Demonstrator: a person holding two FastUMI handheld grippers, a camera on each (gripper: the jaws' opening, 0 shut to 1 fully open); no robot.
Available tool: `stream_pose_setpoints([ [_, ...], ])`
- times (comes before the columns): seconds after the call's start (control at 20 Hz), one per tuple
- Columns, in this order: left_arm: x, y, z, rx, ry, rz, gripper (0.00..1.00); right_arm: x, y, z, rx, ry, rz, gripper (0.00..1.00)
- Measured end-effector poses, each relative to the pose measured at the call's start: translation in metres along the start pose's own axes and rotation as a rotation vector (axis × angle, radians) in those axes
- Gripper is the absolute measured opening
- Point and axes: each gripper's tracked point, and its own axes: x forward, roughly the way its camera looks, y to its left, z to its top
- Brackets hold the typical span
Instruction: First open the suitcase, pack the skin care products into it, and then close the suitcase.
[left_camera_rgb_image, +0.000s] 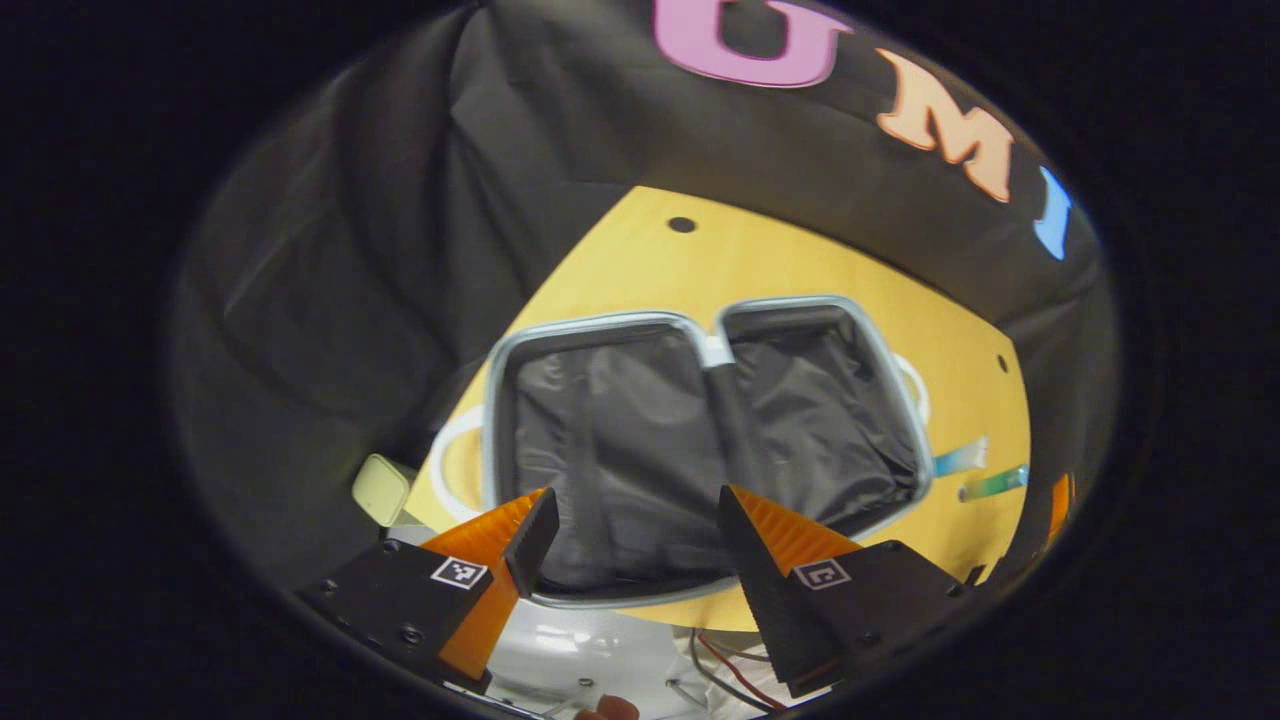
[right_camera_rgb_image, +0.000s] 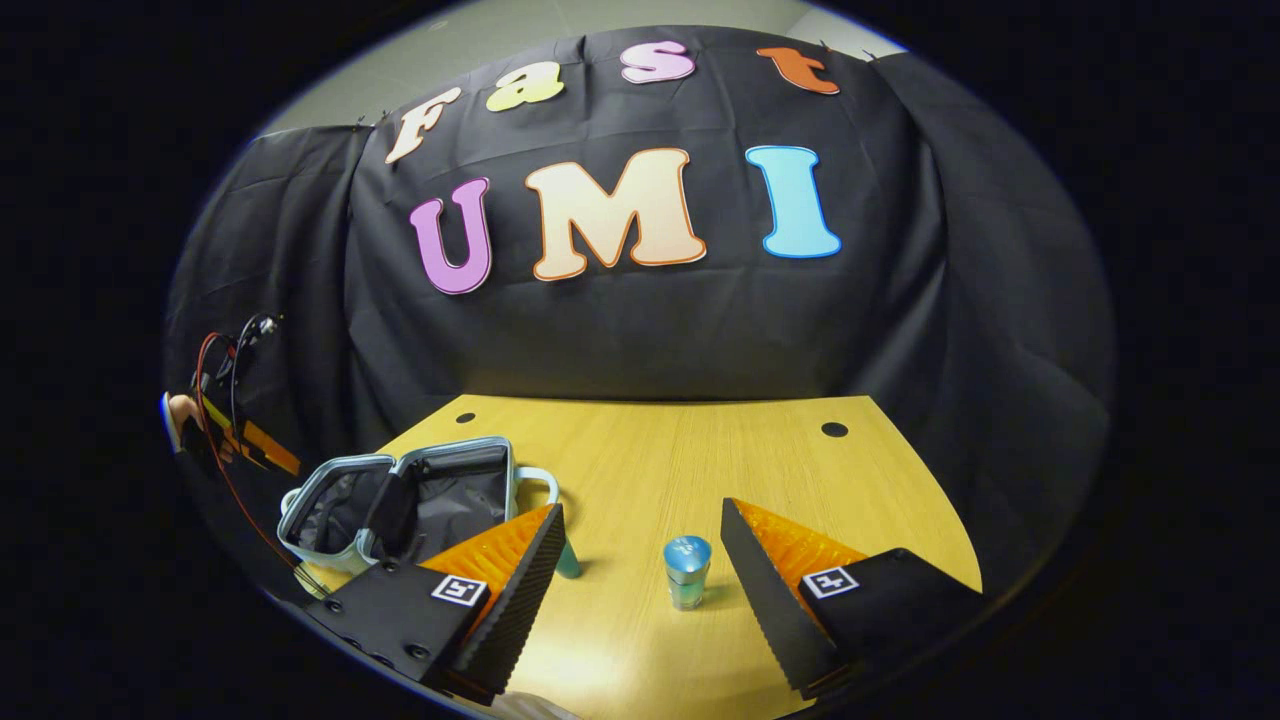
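Suitcase (right_camera_rgb_image: 400, 505) lies open on the left of the bench (right_camera_rgb_image: 700, 450), both dark-lined halves bare. Left gripper (left_camera_rgb_image: 635, 535) hangs above it, jaws wide apart and holding nothing. Right of the case a small bottle (right_camera_rgb_image: 687, 572) stands upright, between the spread, empty jaws of the right gripper (right_camera_rgb_image: 640, 550).

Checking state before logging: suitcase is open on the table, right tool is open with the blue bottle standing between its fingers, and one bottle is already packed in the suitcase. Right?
Not quite. The suitcase is open but holds no bottle; the left gripper view shows only its dark lining. The rest stands: in the right gripper view the right tool is open, with the blue bottle standing on the table between its fingers.
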Motion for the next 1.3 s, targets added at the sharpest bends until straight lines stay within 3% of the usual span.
stream_pose_setpoints([
  [0.15,-0.011,-0.062,-0.009,0.065,-0.008,-0.064,0.95,-0.007,-0.013,-0.006,0.011,0.012,0.006,0.98],
  [0.45,-0.004,-0.194,-0.026,0.1,-0.007,-0.238,0.94,-0.014,-0.045,-0.022,0.043,0.054,0.002,0.98],
  [0.9,0.048,-0.324,-0.048,0.25,0.01,-0.376,0.96,-0.013,-0.081,-0.041,0.038,0.111,-0.019,0.98],
  [1.3,0.116,-0.367,-0.051,0.266,0.042,-0.338,0.93,-0.012,-0.099,-0.058,0.017,0.141,-0.079,0.98],
])
